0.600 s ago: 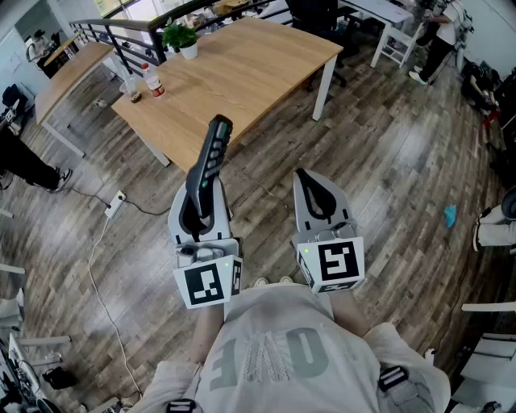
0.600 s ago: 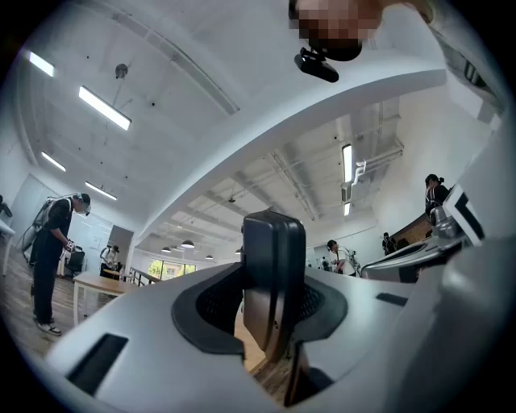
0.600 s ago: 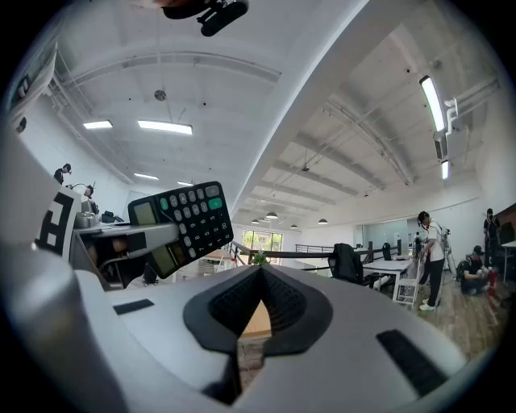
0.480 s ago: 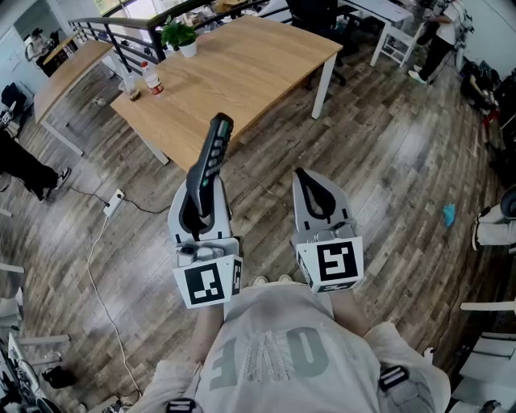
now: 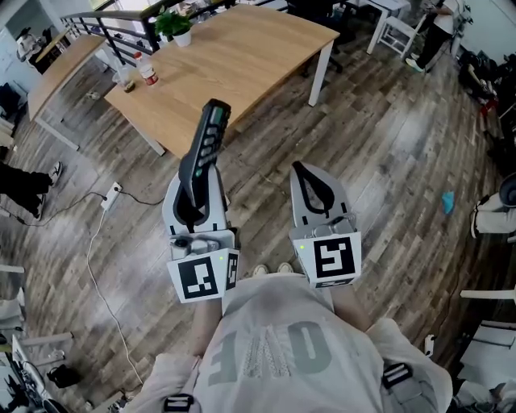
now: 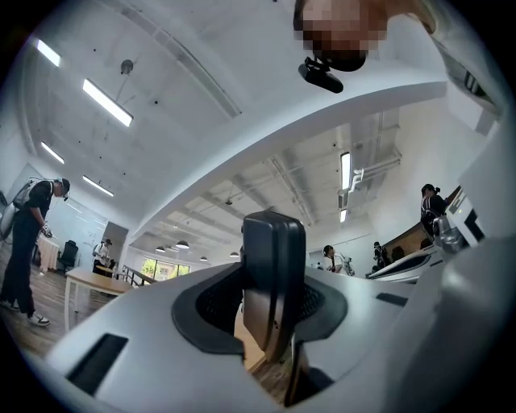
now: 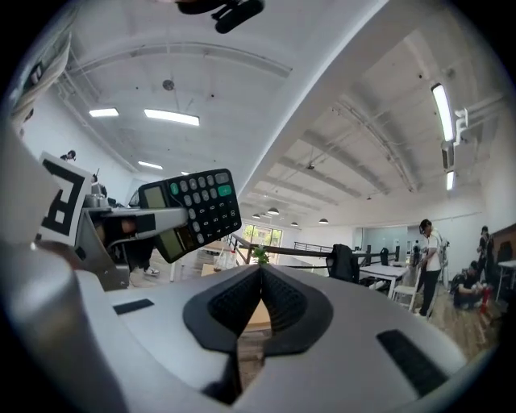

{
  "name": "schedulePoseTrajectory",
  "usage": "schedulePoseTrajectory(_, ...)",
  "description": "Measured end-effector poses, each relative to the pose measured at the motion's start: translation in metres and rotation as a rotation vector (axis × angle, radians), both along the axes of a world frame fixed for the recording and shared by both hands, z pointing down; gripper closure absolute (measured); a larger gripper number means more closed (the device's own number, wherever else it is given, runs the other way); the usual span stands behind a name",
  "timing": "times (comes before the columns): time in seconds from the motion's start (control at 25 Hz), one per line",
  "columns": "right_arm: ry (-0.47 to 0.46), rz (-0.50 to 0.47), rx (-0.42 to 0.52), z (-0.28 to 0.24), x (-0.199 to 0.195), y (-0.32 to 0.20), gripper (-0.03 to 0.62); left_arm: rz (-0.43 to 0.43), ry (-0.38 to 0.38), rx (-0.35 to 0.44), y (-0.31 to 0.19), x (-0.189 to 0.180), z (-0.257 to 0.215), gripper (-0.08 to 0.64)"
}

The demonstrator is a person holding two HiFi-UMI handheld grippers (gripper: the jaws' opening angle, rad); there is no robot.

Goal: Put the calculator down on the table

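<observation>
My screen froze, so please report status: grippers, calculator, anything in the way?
Left hand-held gripper shut on calculator, held in air. Right hand-held gripper shut, empty. Table ahead; bottle and plant at its far corner.

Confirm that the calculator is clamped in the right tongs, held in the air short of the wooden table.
Not quite. The calculator is clamped in the left tongs, not the right tongs, which are shut and empty. The head view shows this. It is indeed held in the air short of the wooden table.
</observation>
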State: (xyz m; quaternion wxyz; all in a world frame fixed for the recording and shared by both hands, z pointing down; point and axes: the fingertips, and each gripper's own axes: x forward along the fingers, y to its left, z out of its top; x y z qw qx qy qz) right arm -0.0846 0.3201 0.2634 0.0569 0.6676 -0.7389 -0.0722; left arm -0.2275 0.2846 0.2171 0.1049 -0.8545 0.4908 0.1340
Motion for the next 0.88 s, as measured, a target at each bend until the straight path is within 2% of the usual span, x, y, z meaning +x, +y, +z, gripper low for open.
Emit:
schedulePoseTrajectory(0.12, 0.049, 0.021, 0.005, 0.001, -0.005, 0.001, 0.572, 0.016, -0.008, -0.003, 0.0, 0.0, 0.002, 0.439)
schedulePoseTrajectory(0.36, -0.002, 0.026, -0.04, 0.012, -0.009, 0.001, 0.572, 0.028, 0.006, -0.019, -0.004, -0.009, 0.008, 0.439)
schedulePoseTrajectory(0.88, -0.055, 0.166, -0.097, 0.04, 0.002, 0.003, 0.571, 0.049, 0.044, -0.062, -0.033, -0.043, 0.03, 0.439)
